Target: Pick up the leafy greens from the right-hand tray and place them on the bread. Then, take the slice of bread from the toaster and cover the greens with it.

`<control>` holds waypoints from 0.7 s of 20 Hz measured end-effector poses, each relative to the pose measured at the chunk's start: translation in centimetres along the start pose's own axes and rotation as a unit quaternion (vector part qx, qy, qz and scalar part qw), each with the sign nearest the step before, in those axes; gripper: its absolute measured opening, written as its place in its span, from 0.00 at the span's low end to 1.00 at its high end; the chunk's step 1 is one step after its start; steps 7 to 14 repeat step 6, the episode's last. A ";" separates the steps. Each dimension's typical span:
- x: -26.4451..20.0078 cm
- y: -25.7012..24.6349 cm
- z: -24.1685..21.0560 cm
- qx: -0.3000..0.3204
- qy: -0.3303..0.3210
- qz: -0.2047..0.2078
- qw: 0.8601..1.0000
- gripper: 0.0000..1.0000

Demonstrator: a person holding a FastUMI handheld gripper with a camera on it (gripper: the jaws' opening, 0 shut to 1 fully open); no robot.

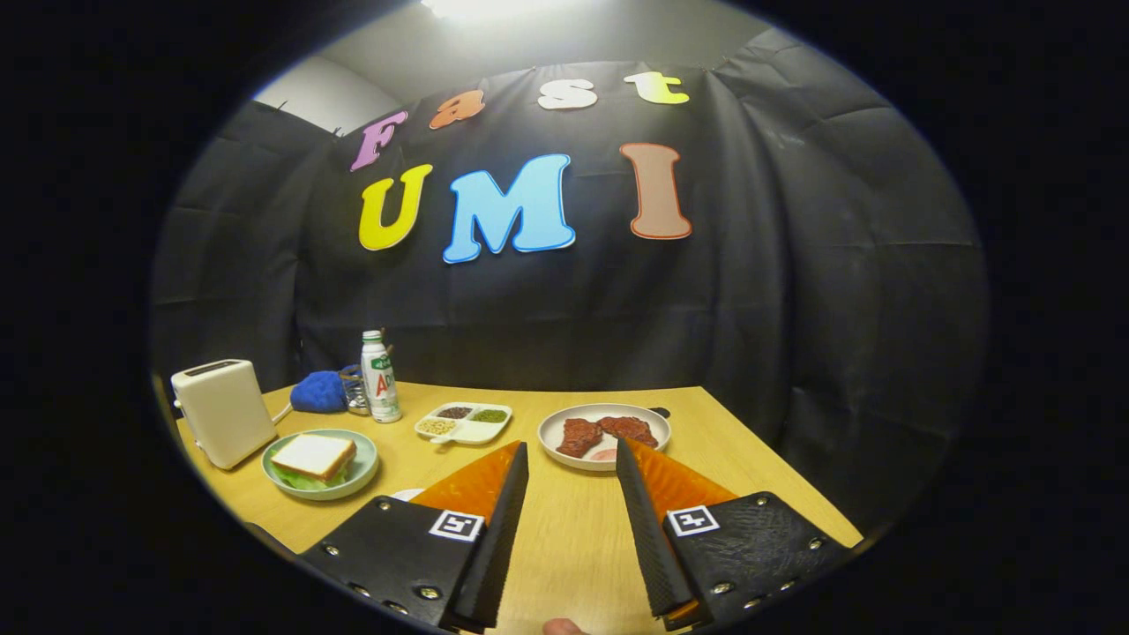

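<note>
A slice of white bread (pixel 313 456) lies on top of leafy greens (pixel 298 480) on a pale green plate (pixel 363 474), left of and beyond my left finger. A cream toaster (pixel 223 412) stands behind that plate at the table's left edge; I cannot see into its slot. My gripper (pixel 571 451) is open above the wooden table (pixel 564 529), with only bare table between its fingers. The right-hand tray is a white plate (pixel 557 429) with two dark red meat pieces (pixel 605 432), just beyond my right fingertip (pixel 623 450).
A white compartment dish (pixel 465 423) with small portions sits between the two plates. Behind it stand a white bottle (pixel 379 377), a glass jar (pixel 355 392) and a blue cloth (pixel 318 392). The table's right edge runs close past my right finger.
</note>
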State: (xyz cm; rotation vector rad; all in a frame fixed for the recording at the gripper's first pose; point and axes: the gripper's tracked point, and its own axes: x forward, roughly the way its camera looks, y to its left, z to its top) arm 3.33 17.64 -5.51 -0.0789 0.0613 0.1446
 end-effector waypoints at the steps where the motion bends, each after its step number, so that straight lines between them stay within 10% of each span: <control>1: 0.1 -1.1 -0.6 -0.008 0.008 -0.010 1.000 0.63; 14: 0.1 -4.7 -1.0 -0.011 -0.004 -0.020 1.000 0.66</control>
